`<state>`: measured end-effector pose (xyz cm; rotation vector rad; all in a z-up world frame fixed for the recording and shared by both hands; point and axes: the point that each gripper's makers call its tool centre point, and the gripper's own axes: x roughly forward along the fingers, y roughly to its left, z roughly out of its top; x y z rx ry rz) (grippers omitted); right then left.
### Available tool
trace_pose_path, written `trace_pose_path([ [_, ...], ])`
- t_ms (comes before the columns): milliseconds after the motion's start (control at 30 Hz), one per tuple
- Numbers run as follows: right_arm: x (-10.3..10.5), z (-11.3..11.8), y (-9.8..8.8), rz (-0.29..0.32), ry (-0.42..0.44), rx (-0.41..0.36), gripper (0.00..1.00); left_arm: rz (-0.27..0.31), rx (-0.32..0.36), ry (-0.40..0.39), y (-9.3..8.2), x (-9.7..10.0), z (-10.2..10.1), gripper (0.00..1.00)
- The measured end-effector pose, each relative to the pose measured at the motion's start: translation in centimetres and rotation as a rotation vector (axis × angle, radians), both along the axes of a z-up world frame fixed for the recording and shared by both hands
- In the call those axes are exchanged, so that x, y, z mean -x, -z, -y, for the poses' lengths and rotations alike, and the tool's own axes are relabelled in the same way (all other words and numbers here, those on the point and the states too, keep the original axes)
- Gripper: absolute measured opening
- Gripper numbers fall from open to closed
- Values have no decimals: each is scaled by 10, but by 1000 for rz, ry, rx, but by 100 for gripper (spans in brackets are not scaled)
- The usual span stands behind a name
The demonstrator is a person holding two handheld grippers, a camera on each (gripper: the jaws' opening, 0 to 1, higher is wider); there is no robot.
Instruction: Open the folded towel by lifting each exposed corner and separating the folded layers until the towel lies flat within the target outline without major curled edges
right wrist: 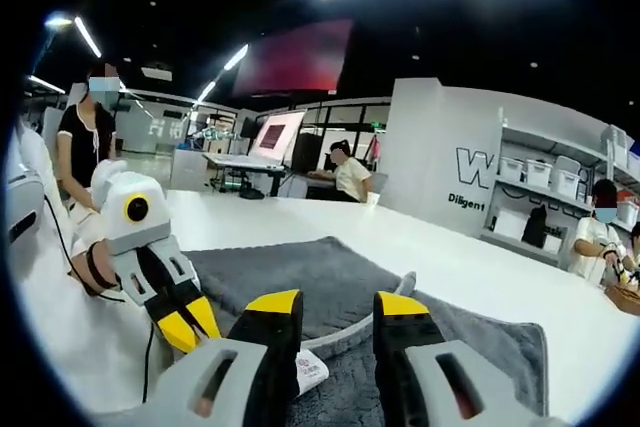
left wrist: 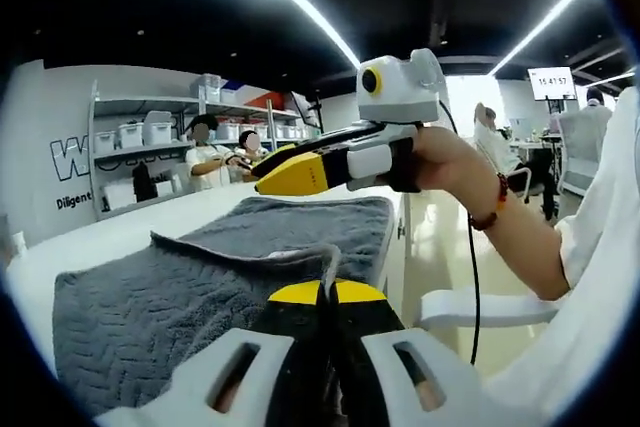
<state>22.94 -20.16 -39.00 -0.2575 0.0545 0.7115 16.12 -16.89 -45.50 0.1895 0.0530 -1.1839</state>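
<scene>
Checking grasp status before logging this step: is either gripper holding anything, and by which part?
The left gripper is shut on the grey towel's raised edge fold. The right gripper is open above the towel, holding nothing.

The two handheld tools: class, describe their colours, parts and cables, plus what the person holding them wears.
Each tool, left and right, has a pale grey body with slotted jaw bases and black jaws tipped in yellow. A black cable hangs from the right tool. The person wears a reddish bead bracelet and a white sleeve.
</scene>
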Motion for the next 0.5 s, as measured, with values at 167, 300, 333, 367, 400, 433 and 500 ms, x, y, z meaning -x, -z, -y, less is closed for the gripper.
trace_pose_path([
  [167,-9,2,2,-15,6,19,23,-8,6,6,2,0,1,0],
  [300,-17,1,6,-33,11,20,23,4,16,-9,0,0,1,0],
  [333,-19,1,8,-41,10,25,24,4,17,-9,0,-1,1,0],
  [367,-20,0,8,-44,8,28,24,4,18,-10,0,-1,1,0],
  [400,-22,-1,9,-46,8,36,24,2,19,-11,0,-2,1,0],
  [433,-22,-1,10,-46,7,39,24,-1,22,-11,0,-2,1,0],
  [500,-28,-1,11,-57,13,51,24,5,36,-22,-3,-3,-1,0],
])
